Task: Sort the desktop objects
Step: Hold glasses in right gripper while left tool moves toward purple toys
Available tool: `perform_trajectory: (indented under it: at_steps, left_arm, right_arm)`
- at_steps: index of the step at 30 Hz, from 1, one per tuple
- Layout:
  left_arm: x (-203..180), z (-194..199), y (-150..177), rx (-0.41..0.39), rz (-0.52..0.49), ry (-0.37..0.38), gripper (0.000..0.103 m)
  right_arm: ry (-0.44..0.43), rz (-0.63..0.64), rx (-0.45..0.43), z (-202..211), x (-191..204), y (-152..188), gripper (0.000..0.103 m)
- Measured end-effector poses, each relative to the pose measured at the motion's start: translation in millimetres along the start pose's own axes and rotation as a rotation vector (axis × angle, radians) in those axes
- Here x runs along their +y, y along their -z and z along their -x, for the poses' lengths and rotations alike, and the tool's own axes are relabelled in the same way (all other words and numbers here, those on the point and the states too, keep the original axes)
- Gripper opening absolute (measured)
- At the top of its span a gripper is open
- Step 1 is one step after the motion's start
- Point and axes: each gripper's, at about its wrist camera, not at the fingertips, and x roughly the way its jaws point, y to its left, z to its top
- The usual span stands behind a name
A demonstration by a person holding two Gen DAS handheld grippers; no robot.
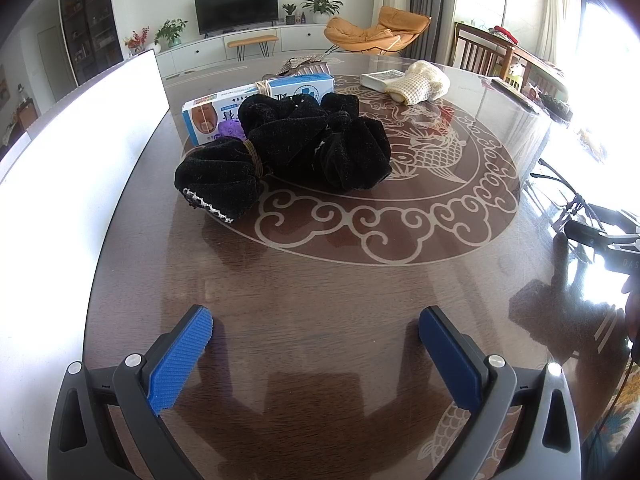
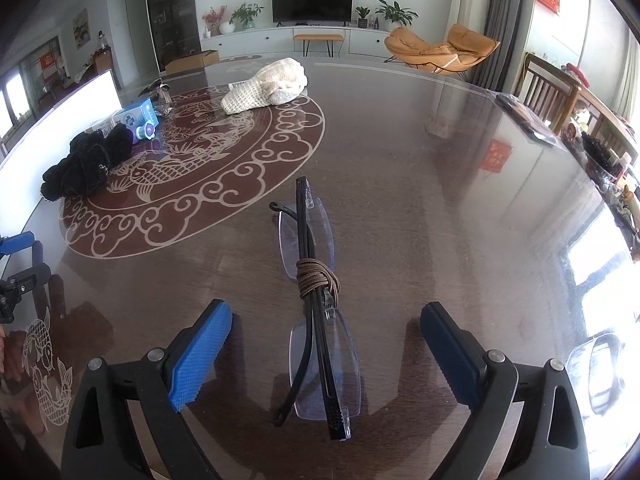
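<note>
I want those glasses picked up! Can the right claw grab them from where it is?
Probably yes. The folded glasses lie on the table right between the right claw's open fingers, with nothing in the way. The pads aren't touching them yet, so it would just need to close.

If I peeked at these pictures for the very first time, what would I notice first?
Probably the folded glasses, tied round the middle with brown cord, lying on the table between the open right gripper. Next, the lumpy black cloth on the table's swirly fish pattern, in front of a blue and white box. The left gripper is open too, with nothing between its fingers.
</note>
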Motion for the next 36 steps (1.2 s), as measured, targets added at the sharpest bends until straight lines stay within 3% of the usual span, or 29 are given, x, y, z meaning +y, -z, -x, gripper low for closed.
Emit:
perform_trajectory:
  at_steps: [8,36]
  left_arm:
    - [0.1,0.0,0.0,0.0,0.0,0.0,0.103]
    - [1.0,-0.3,0.3,0.0,0.0,-0.001,0.103]
  right_arm:
    - [-0.002,0.0,0.008,-2.3,0.4,-0.6,0.101]
    - [-0.005,-0.001,0.009,-3.1,0.3,-0.3,0.101]
